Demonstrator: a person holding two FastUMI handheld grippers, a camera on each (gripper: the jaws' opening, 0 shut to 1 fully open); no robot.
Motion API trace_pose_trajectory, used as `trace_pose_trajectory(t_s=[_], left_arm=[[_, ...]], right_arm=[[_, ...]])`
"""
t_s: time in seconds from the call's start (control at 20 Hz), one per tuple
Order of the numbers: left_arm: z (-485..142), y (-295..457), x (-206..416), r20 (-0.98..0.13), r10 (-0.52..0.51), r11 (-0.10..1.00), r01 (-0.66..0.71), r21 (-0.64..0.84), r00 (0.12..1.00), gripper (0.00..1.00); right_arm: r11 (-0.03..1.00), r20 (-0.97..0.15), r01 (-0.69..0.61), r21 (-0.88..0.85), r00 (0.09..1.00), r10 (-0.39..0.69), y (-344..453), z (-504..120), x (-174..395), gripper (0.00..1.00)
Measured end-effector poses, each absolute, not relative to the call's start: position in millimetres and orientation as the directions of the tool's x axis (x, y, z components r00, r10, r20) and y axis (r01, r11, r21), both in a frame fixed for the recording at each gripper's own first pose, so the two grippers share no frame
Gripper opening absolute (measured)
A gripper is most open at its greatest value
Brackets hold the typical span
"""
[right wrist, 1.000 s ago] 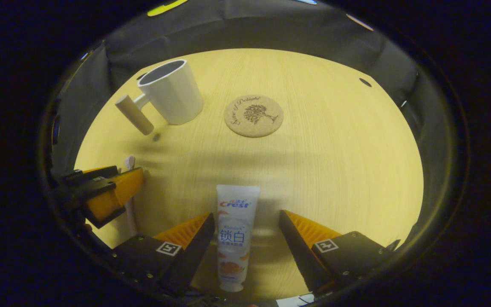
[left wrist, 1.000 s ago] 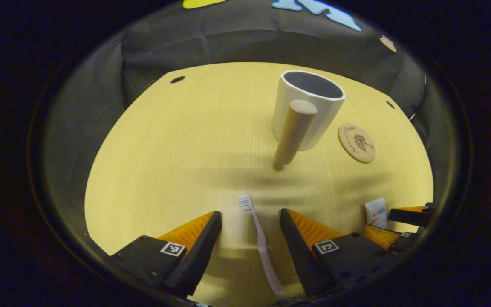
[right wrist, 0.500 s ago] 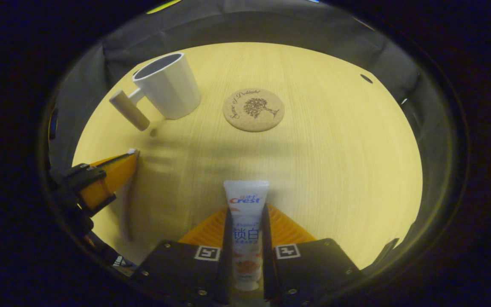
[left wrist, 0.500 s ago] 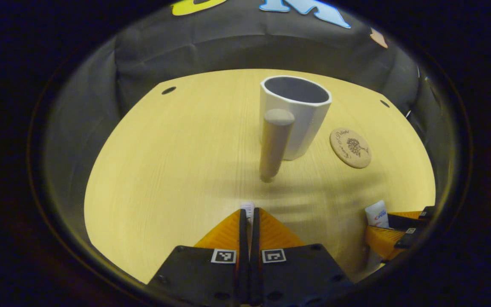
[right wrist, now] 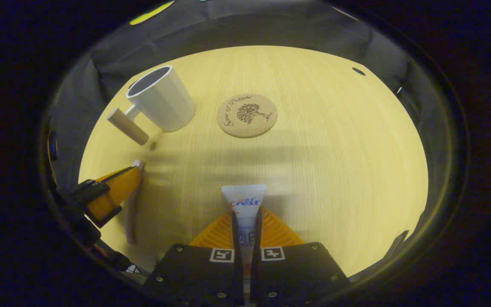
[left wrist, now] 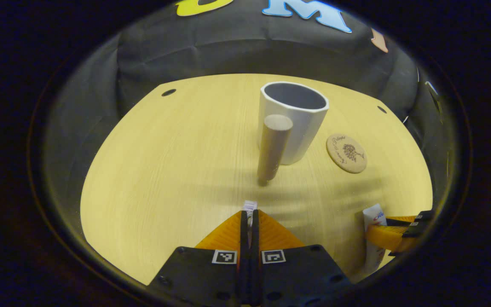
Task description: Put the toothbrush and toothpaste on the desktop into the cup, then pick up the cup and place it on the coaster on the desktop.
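In the left gripper view my left gripper (left wrist: 249, 217) is shut on the toothbrush (left wrist: 250, 207), whose white bristle head pokes out past the fingertips. Straight ahead stands the white cup (left wrist: 292, 119), its wooden peg handle (left wrist: 273, 147) pointing at me. The round cork coaster (left wrist: 346, 147) lies right of the cup. In the right gripper view my right gripper (right wrist: 246, 215) is shut on the white toothpaste tube (right wrist: 244, 200), its flat end sticking forward. The cup (right wrist: 160, 99) is far left, the coaster (right wrist: 247, 115) beside it. The left gripper (right wrist: 115, 187) shows at the left with the toothbrush handle (right wrist: 131, 217) hanging below.
Everything rests on a pale wooden table (right wrist: 335, 162) with small dark holes near its far corners (left wrist: 168, 92). Black cloth walls close in behind and at both sides. The right gripper (left wrist: 392, 234) with the tube shows at the lower right of the left gripper view.
Both grippers closed from open, the left on the toothbrush and the right on the toothpaste. In the last half second the right fingers squeezed the tube narrower and both items lifted slightly.
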State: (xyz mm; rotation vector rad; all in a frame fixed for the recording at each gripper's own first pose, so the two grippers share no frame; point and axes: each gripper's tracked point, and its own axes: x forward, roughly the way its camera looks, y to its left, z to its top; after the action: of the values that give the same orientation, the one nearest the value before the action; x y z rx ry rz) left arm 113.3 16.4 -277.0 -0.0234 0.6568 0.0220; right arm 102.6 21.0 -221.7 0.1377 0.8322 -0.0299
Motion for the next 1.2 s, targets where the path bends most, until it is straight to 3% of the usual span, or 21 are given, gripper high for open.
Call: trace_pose_trajectory(t_s=[0.25, 0.65, 0.85, 0.95, 1.2], left_arm=[[-255.7, 5.5, 112.2, -0.566, -0.012, 1.000, 0.003, -0.016, 0.824, 0.06], [-263.7, 16.2, 90.0, -0.600, 0.002, 1.000, -0.019, -0.023, 0.800, 0.07], [-262.3, 10.3, 77.7, -0.624, -0.039, 0.999, 0.022, -0.035, 0.781, 0.07], [-269.8, 5.6, 70.3, -0.647, -0.061, 0.998, 0.054, -0.030, 0.760, 0.33], [-292.8, 6.1, 65.6, -0.721, -0.055, 0.997, 0.078, -0.002, 0.691, 0.29]], right_arm=[[0.986, -0.717, 0.091, 0.139, 0.696, 0.037, 18.4, -215.9, 105.5, 0.08], [0.989, -0.709, 0.062, 0.138, 0.703, 0.055, 22.5, -217.5, 100.6, 0.08], [0.989, -0.714, 0.055, 0.140, 0.698, 0.062, 24.4, -220.5, 99.1, 0.09], [0.988, -0.718, 0.053, 0.142, 0.693, 0.066, 25.6, -222.2, 99.2, 0.08], [0.987, -0.714, 0.055, 0.152, 0.696, 0.071, 26.3, -221.1, 101.9, 0.08]])
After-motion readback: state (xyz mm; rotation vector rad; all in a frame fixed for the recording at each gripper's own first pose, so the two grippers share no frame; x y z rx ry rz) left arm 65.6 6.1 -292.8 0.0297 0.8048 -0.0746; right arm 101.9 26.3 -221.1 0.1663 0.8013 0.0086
